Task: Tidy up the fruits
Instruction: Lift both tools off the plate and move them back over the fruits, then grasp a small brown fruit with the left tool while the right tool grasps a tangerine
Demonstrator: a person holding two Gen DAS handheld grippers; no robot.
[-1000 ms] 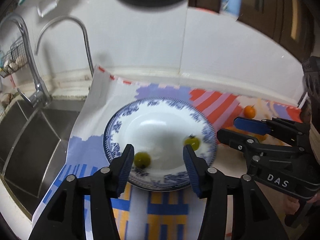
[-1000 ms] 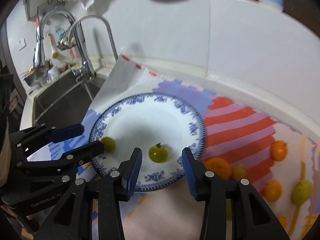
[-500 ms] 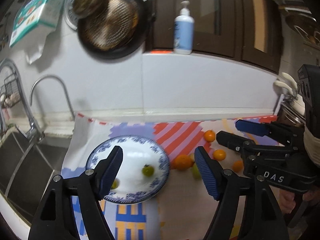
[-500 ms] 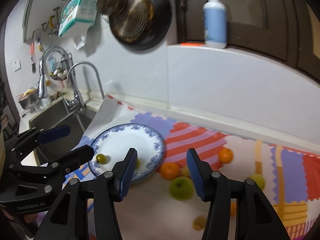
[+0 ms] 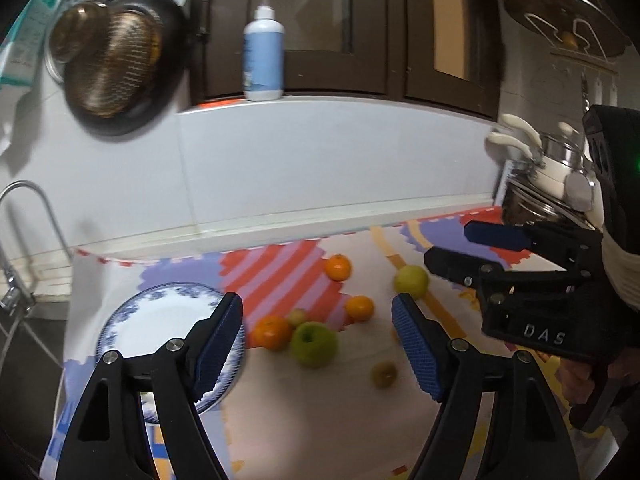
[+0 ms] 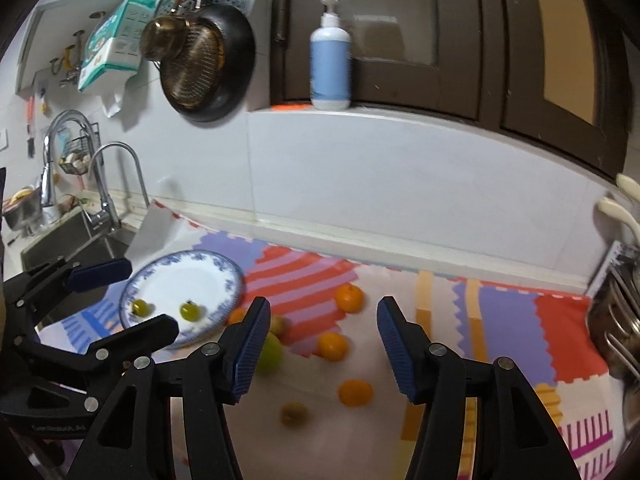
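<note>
A blue-rimmed white plate (image 6: 224, 276) lies on the patterned mat at the left and holds two small green tomatoes (image 6: 190, 311). It also shows in the left wrist view (image 5: 132, 316). Right of it lie loose fruits: a green apple (image 5: 314, 343), several oranges (image 5: 338, 267) and a yellow-green fruit (image 5: 410, 280). In the right wrist view the apple (image 6: 270, 354) is half hidden behind a finger, with oranges (image 6: 355, 392) nearby. My left gripper (image 5: 318, 354) is open and empty, high above the fruits. My right gripper (image 6: 322, 354) is open and empty, also raised.
A steel sink (image 6: 76, 240) with taps (image 6: 116, 176) lies left of the mat. A pan (image 6: 200, 68) hangs on the wall and a soap bottle (image 6: 330, 60) stands on the ledge. A metal pot rack (image 5: 548, 184) stands at the right.
Both grippers have risen and pulled back from the plate, swinging right, so the loose fruits on the mat have come into view. Both stay open and empty.
</note>
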